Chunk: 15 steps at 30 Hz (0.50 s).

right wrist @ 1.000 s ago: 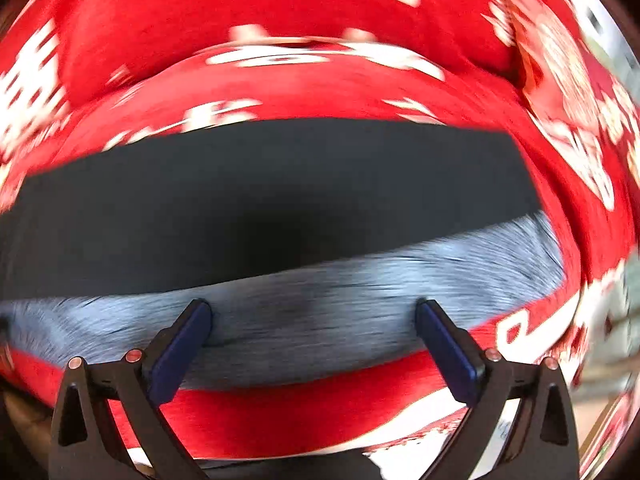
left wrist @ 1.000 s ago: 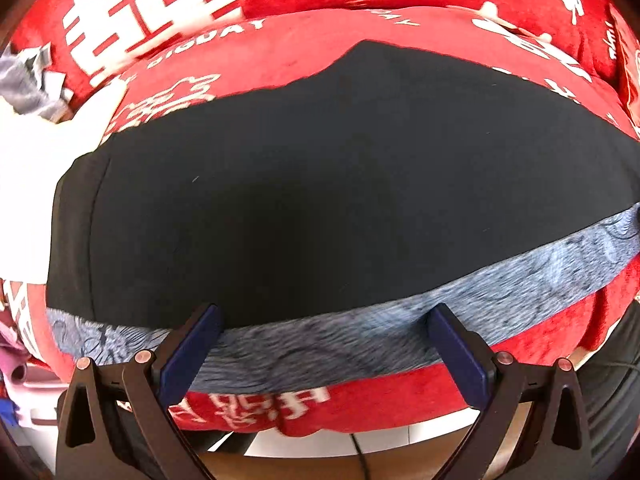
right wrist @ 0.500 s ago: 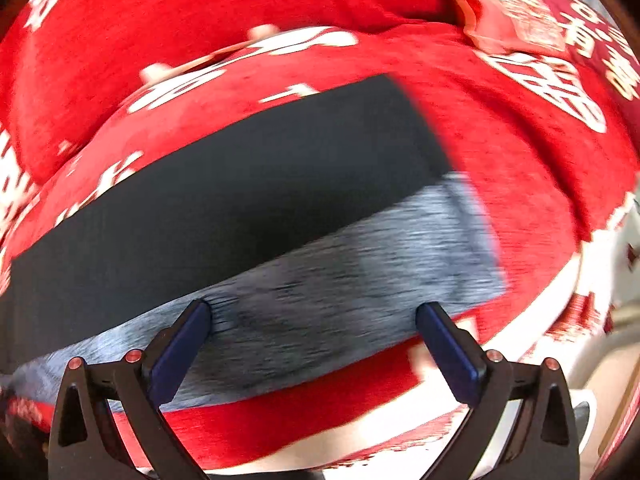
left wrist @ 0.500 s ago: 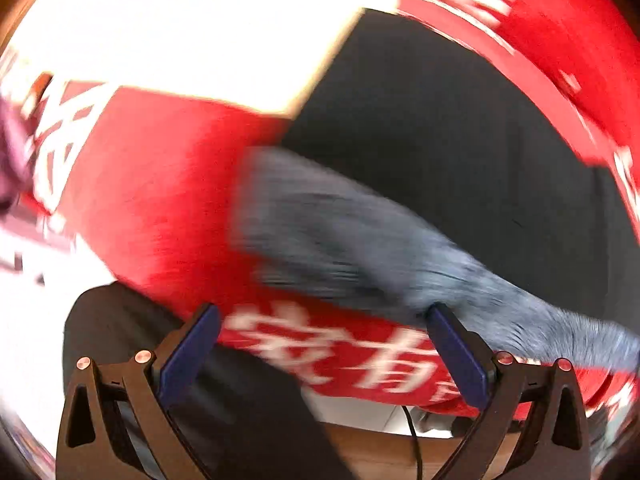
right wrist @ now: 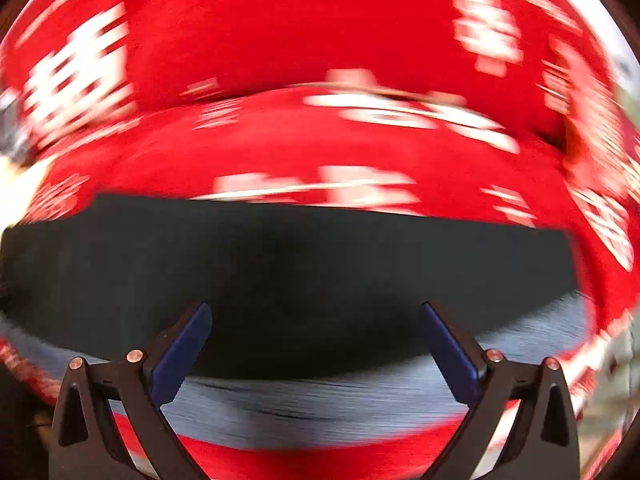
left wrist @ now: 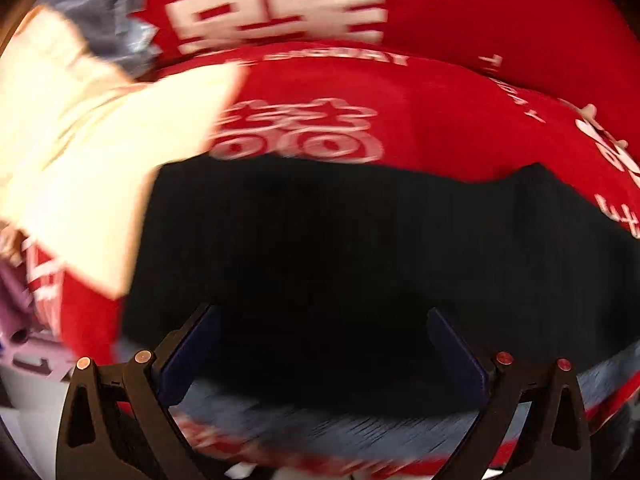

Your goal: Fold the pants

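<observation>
Black pants (left wrist: 340, 248) lie flat and spread wide on a red cushion, with a grey patterned band (left wrist: 320, 420) along their near edge. They also show in the right wrist view (right wrist: 296, 272) with the grey band (right wrist: 320, 404) nearest me. My left gripper (left wrist: 320, 344) is open and empty, just above the near part of the pants. My right gripper (right wrist: 316, 340) is open and empty over the near edge of the pants. Both views are blurred by motion.
The red sofa cover (left wrist: 440, 112) with white lettering lies under and behind the pants. A cream cloth (left wrist: 80, 168) lies at the left, touching the pants' left end. Grey crumpled fabric (left wrist: 100, 16) sits at the far left back.
The left gripper swung left to the pants' end, then back over the pants, now closer. The right gripper moved forward, so the pants sit lower in its view. Both stayed open.
</observation>
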Available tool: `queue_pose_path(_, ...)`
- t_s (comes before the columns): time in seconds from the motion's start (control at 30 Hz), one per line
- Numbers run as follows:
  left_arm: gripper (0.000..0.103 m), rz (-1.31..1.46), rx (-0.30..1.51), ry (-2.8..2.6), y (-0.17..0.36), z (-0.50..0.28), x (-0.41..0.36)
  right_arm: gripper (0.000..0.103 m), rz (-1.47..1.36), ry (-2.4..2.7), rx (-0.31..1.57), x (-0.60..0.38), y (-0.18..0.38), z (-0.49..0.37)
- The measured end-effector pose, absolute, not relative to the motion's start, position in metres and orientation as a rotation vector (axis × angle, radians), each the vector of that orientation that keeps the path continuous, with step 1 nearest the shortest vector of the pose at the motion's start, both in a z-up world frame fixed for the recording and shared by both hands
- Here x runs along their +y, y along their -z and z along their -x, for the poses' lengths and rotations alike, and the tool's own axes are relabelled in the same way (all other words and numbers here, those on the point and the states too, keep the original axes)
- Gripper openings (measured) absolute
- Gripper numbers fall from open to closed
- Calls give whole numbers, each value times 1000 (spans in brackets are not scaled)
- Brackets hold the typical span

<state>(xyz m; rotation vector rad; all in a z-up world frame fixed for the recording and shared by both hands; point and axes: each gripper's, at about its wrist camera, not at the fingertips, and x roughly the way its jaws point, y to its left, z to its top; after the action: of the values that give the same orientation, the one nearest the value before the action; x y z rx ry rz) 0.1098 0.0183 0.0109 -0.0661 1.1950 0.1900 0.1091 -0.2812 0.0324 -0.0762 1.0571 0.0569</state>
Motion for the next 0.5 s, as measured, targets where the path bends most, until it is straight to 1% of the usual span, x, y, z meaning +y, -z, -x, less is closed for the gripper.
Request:
queue_pose_path(0.1,103,2,1216,-261,-1,-151,12,103,169,-96,1062,-216,-15,-126)
queue_pose_path(0.2,103,6,1233,-264,4,-163,15,103,214,-119,1098,-175,3,-150)
queue_pose_path(0.33,103,7,1235,-249,3,-164,17,103,125,-24,1115,-174,7,-191)
queue_pose_path(0.43,103,33,1234,-250,-1,-155,18,103,136,-5,1140,-174,8,-209)
queue_pose_path(0.5,103,55,1205,-241,-10,-155,23,103,169,2,1132,-169,0,-207)
